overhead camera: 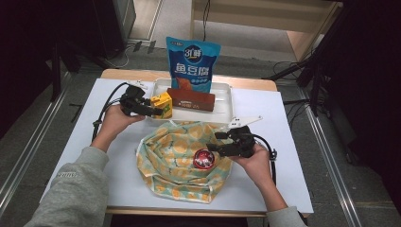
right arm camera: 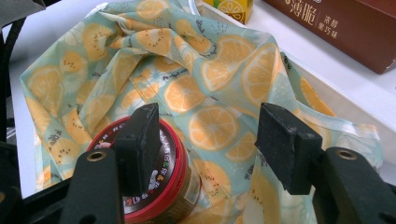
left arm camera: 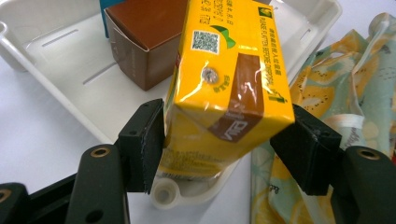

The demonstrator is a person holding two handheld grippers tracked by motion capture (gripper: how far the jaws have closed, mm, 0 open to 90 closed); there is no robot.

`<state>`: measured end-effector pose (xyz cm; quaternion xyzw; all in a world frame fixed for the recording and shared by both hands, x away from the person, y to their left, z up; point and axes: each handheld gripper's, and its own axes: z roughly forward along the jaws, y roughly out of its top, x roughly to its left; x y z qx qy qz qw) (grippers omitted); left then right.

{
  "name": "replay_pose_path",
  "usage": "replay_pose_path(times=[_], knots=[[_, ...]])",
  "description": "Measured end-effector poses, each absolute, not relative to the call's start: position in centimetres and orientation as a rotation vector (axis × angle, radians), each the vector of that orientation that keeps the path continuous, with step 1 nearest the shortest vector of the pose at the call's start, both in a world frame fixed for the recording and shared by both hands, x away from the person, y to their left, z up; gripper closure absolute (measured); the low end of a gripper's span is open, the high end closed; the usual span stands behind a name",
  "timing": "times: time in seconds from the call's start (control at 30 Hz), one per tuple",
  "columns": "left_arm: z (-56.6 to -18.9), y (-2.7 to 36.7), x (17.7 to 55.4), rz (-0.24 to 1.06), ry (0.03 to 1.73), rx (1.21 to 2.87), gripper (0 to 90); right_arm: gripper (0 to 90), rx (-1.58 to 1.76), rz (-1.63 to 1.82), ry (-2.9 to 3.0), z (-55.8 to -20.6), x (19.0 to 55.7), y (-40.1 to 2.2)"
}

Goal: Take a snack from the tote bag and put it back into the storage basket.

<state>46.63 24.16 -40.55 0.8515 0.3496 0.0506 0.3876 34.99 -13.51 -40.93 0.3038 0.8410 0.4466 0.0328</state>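
The left hand-held gripper [left arm camera: 229, 149], jaws wide, brackets the yellow carton [left arm camera: 229, 88]; the right hand-held gripper [right arm camera: 210, 140] hangs released over the jar [right arm camera: 159, 186].

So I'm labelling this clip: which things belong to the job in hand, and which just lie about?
In hand: yellow carton between the left gripper's jaws; red-lidded jar beside the right gripper; lemon-print bag under the jar.
Lying about: brown box, blue snack pouch, white tray.
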Motion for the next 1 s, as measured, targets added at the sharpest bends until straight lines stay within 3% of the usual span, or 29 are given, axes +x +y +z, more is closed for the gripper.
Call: replay_pose_path(times=[0.5, 0.8, 1.0], knots=[[-40.8, 26.1, 44.7, 0.086, 0.924, 2.133, 42.0, 40.5, 0.914, 1.373, 2.593, -40.9, 34.9, -13.3], [-40.8, 26.1, 43.2, 0.087, 0.937, 2.114, 54.1, 40.2, 0.914, 1.382, 2.601, -41.0, 35.1, -13.1], [-40.7, 25.9, 42.6, 0.047, 0.926, 2.085, 67.9, 40.2, 0.911, 1.384, 2.607, -41.1, 35.3, -12.9]])
